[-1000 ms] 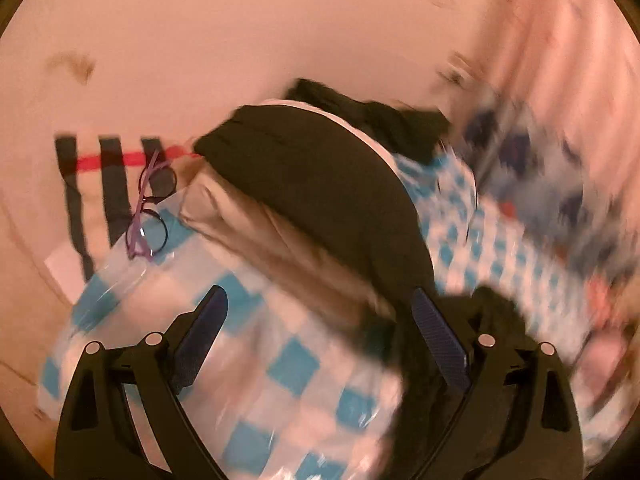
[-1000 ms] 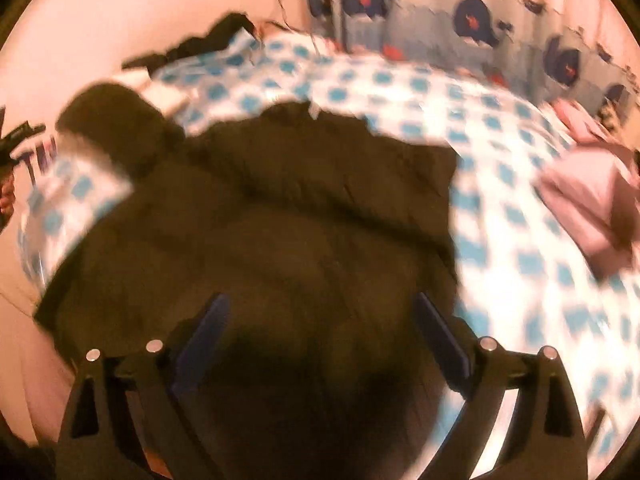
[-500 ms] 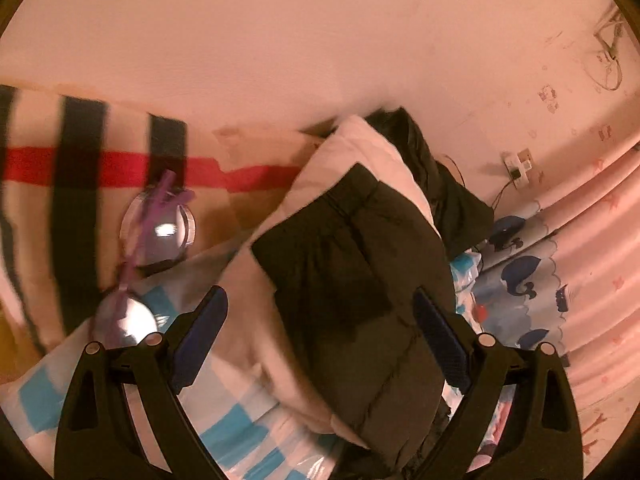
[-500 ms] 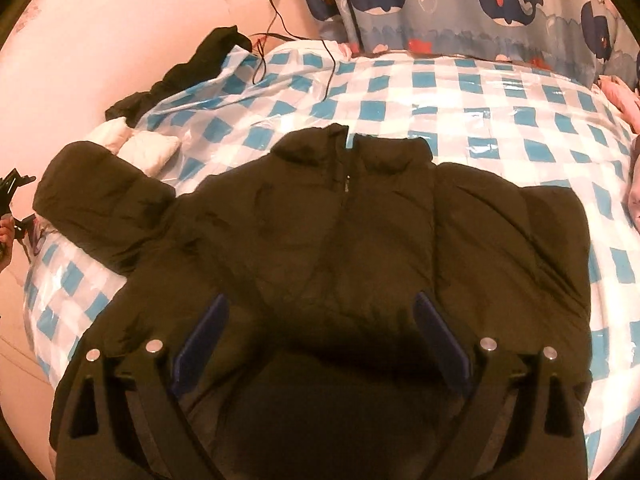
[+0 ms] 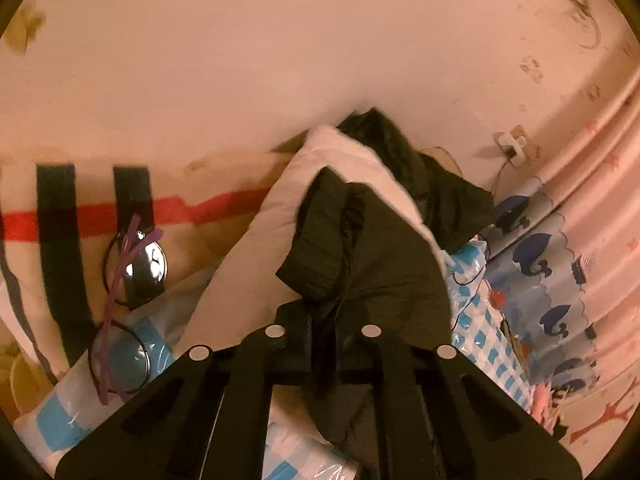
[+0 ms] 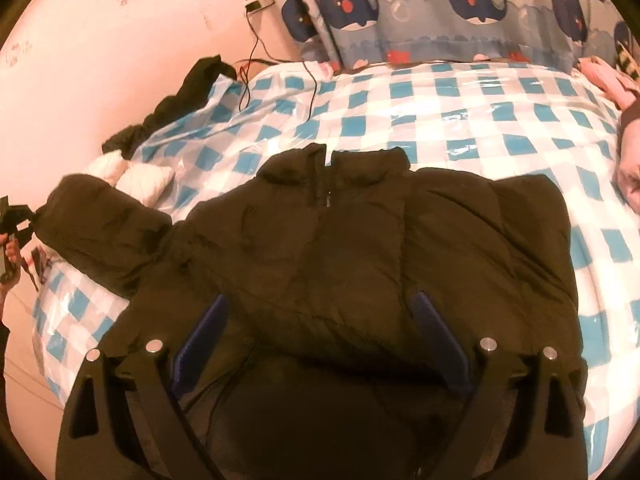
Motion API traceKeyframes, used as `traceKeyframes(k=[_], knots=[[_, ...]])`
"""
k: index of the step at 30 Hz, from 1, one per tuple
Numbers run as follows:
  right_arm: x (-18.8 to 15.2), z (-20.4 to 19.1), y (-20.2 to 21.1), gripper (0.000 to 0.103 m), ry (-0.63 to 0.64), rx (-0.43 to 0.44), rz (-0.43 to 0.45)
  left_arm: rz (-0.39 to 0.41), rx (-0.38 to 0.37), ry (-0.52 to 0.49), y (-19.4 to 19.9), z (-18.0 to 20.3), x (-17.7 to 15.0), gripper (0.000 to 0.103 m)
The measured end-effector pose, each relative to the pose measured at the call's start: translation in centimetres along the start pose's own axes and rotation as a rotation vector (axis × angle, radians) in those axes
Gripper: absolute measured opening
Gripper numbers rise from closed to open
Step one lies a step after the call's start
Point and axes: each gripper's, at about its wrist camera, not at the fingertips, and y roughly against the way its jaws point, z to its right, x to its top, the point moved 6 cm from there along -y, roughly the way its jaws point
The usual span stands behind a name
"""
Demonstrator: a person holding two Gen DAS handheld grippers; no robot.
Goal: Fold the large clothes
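The left gripper (image 5: 324, 344) has just clamped onto the jacket's (image 6: 360, 248) sleeve cuff (image 5: 320, 256); only its view shows glasses (image 5: 128, 292) nearby. The right gripper (image 6: 320, 336) hovers wide open over the dark puffy jacket, spread front-up on the checked bed cover (image 6: 460, 108).

The left wrist view sat close behind the left gripper (image 5: 322, 330), facing the wall beyond a sleeve cuff (image 5: 320, 256), while the right wrist view looked downward past the right gripper (image 6: 320, 330) across the same dark jacket (image 6: 360, 240).
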Motion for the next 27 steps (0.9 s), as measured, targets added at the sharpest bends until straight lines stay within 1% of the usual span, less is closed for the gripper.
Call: traceKeyframes(k=[1,2,6,9,11,12,13,15,16,18,20,21,22,24,26,27], knots=[[-0.2,0.4,0.4,0.090,-0.013,0.000,0.016,0.010,-0.014,-0.003,0.6,0.5,0.0,0.005],[-0.2,0.8,0.5,0.090,-0.022,0.000,0.023,0.021,-0.043,-0.006,1.4,1.5,0.0,0.004],[-0.5,3.0,1.3,0.090,-0.091,-0.008,0.054,0.042,-0.156,-0.061,4.4,7.0,-0.4,0.004],[-1.0,4.8,2.2,0.090,-0.150,-0.004,0.097,0.055,-0.266,-0.146,7.3,14.3,-2.0,0.004],[-1.5,5.8,2.9,0.090,-0.183,0.007,0.124,0.050,-0.325,-0.196,8.6,18.6,-3.5,0.004],[-1.8,6.3,3.2,0.090,-0.201,0.015,0.138,0.042,-0.366,-0.236,9.3,21.8,-4.9,0.004],[-2.2,6.8,3.5,0.090,-0.221,0.024,0.150,0.035,-0.395,-0.266,9.9,24.1,-6.1,0.004],[-2.7,7.8,3.8,0.090,-0.272,0.052,0.158,0.009,-0.466,-0.336,10.7,29.7,-9.4,0.004],[-2.9,8.4,3.9,0.090,-0.313,0.069,0.160,-0.004,-0.493,-0.361,10.9,31.8,-11.0,0.004],[-2.6,8.9,4.5,0.090,-0.354,0.099,0.173,-0.043,-0.563,-0.429,11.2,37.1,-15.4,0.004],[-2.0,9.1,5.4,0.090,-0.370,0.121,0.203,-0.087,-0.613,-0.477,10.8,40.9,-19.4,0.004],[-1.7,9.2,6.0,0.090,-0.376,0.135,0.218,-0.106,-0.630,-0.504,10.8,42.7,-21.6,0.004],[-1.5,9.4,6.5,0.090,-0.384,0.146,0.232,-0.139,-0.647,-0.545,9.9,45.2,-25.0,0.004],[-1.5,9.9,7.1,0.090,-0.413,0.161,0.246,-0.197,-0.658,-0.589,8.0,47.8,-29.4,0.004],[-1.4,10.7,7.5,0.090,-0.453,0.175,0.257,-0.276,-0.657,-0.638,5.2,50.1,-35.5,0.004],[-1.4,11.2,7.8,0.090,-0.475,0.179,0.266,-0.322,-0.647,-0.667,3.2,51.0,-39.1,0.004]])
